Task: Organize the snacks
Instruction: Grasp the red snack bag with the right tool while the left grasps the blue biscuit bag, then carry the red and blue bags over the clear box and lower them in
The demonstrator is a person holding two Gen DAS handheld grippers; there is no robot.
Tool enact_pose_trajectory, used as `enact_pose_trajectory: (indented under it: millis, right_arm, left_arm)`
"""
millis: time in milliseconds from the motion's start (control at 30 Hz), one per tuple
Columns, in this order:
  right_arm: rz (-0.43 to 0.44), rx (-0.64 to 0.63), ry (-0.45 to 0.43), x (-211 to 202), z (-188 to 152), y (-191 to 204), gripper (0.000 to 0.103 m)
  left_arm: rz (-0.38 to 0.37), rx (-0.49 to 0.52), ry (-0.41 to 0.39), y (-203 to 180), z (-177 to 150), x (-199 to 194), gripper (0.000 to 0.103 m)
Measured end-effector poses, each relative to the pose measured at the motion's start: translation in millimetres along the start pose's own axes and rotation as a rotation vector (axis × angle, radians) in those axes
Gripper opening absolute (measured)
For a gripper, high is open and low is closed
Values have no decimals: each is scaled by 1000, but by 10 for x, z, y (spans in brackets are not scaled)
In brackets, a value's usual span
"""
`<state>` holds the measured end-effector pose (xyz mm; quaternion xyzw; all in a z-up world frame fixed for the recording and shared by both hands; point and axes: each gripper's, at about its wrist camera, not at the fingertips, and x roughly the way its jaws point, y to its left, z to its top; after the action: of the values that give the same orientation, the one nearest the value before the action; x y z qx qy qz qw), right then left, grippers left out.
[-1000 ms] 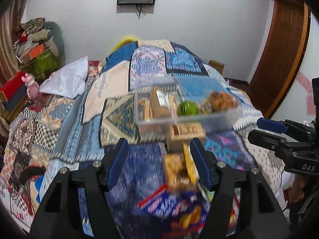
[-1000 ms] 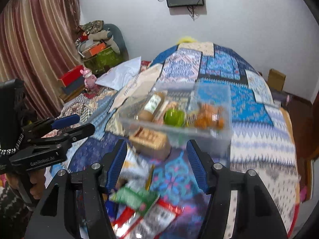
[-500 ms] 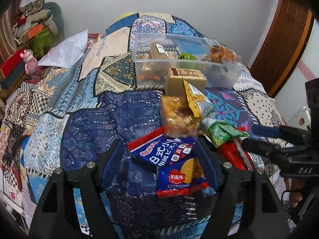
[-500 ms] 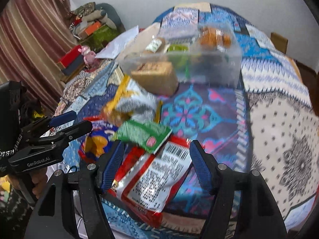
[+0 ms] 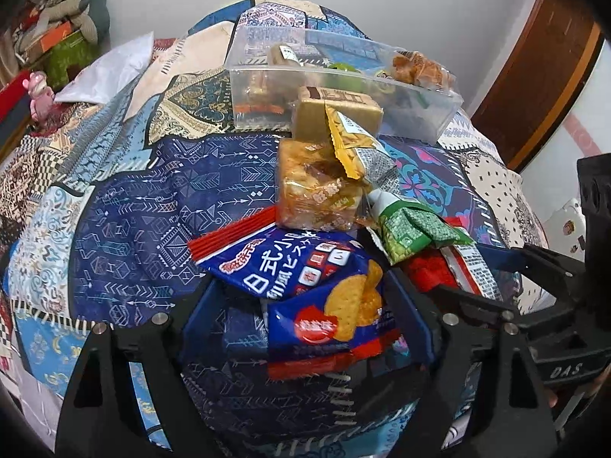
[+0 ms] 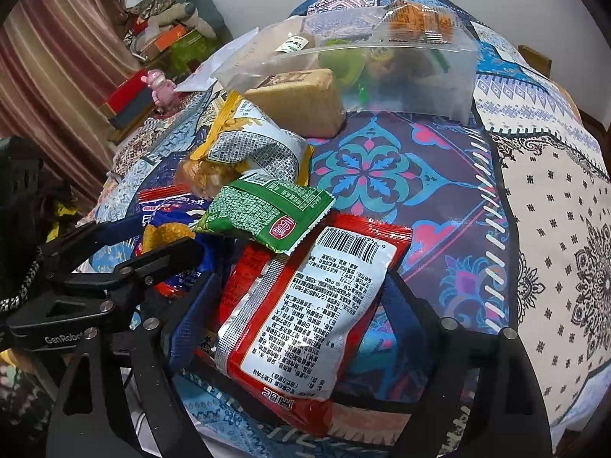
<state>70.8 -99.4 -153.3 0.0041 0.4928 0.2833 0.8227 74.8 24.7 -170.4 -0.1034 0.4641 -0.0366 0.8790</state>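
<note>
A pile of snack packets lies on the patchwork quilt in front of a clear plastic box (image 5: 427,118) (image 6: 443,84) that holds several snacks. My left gripper (image 5: 305,305) is low over a blue cracker packet (image 5: 317,297); its jaws are opening, with the packet between the pads and a gap on the left side. My right gripper (image 6: 296,305) straddles a red and white packet (image 6: 305,313) lying barcode up; its jaws are opening too. A green packet (image 5: 412,236) (image 6: 263,210), a yellow and grey packet (image 6: 252,141) and a brown block (image 5: 336,114) lie beyond.
The quilt (image 5: 133,229) covers a bed. A white pillow (image 5: 110,65), a pink toy (image 5: 38,91) and stacked clutter (image 6: 172,34) sit at the far left. A striped curtain (image 6: 57,76) hangs on the left and a wooden door (image 5: 542,68) stands on the right.
Both grippers have come down and tilted toward the snack pile. Both pairs of jaws have widened and now stand on either side of a packet each.
</note>
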Motion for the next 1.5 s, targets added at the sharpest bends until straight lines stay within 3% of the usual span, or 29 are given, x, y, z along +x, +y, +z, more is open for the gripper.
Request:
enact_pose_trajectory:
  millis: [133,167,200,400,600,1067,1500]
  right_arm:
    - [-4,-28,1,20,1,8,85]
    - [-11,-35,-4,20,3,21,84]
    - [-19,-45,-8,29,9,40,79]
    - [-38,-64,-33,-3,29,23,64]
    - [-79,-43,-69,-109,53,-89,64]
    - [-109,3,-221,-580,326,-208,64]
    - [-98,-11,-307,-703,771,-197,64]
  left_arm:
    - [-42,-49,4,66,-5,78,83]
    - [-55,-58,-1,82,-7,79,76]
    - [-66,-60,-7,85,-2,74,68]
    - [-45,-28,-32,63,-15,12,62]
    - [12,7,-85,64,-9,-177,58]
    - [19,18,-231,75,154,-661,52]
    - [-5,37,-331,4,790,-774,52]
